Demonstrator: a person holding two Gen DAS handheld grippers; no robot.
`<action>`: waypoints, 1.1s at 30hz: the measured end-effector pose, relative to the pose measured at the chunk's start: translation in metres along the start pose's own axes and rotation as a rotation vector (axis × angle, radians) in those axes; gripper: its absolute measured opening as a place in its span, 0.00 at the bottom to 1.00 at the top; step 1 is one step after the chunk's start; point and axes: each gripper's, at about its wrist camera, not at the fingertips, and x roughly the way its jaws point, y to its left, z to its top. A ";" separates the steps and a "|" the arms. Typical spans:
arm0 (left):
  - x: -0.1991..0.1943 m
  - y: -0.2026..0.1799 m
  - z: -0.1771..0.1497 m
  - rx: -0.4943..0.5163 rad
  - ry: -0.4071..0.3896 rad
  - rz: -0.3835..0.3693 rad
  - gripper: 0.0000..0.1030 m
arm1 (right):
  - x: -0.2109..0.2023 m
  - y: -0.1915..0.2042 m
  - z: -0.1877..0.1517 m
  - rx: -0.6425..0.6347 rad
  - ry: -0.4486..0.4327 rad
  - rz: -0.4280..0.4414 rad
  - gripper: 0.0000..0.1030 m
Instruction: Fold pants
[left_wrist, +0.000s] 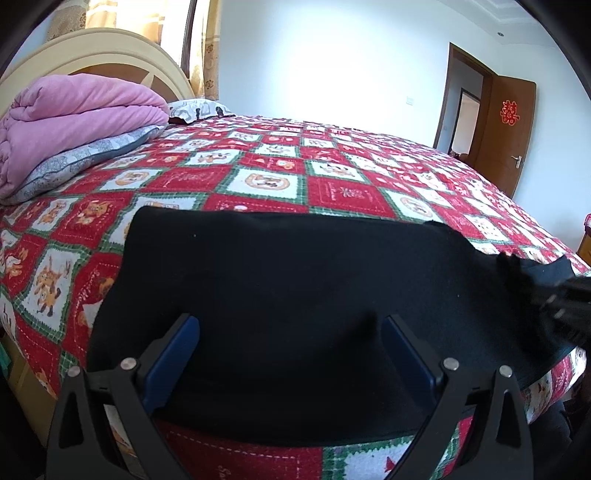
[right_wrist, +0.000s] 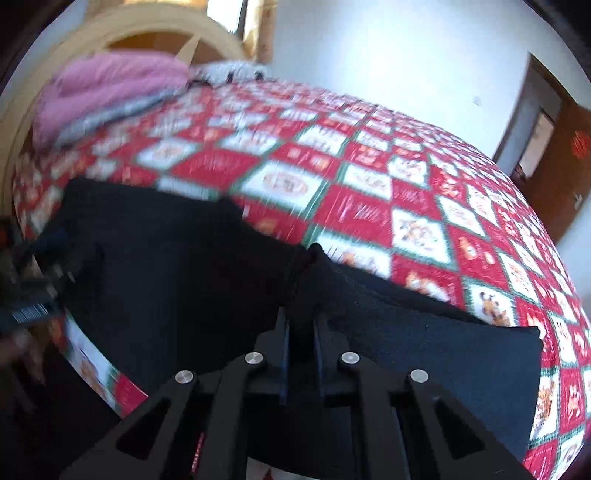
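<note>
Left gripper (left_wrist: 288, 354) hovers low over the black pants (left_wrist: 295, 295), its blue-padded fingers (left_wrist: 173, 362) spread wide with nothing between them. Right gripper (right_wrist: 301, 325) is pinched tight on a bunched ridge of the pants (right_wrist: 177, 280), lifting the cloth slightly. The pants lie near the front edge of the red, green and white patchwork bedspread (left_wrist: 332, 192); a folded pink quilt (left_wrist: 74, 118) rests by the headboard.

Matt black cloth pants (left_wrist: 295, 295)
</note>
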 end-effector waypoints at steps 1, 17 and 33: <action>0.000 0.001 0.000 -0.002 -0.001 -0.001 0.98 | 0.005 0.001 -0.002 -0.008 0.007 -0.002 0.14; -0.002 0.000 0.000 0.016 0.003 0.013 0.98 | -0.009 -0.032 -0.044 0.062 -0.013 0.016 0.57; -0.009 0.122 0.010 -0.290 0.000 0.044 0.93 | -0.033 -0.044 -0.051 0.080 -0.110 0.003 0.63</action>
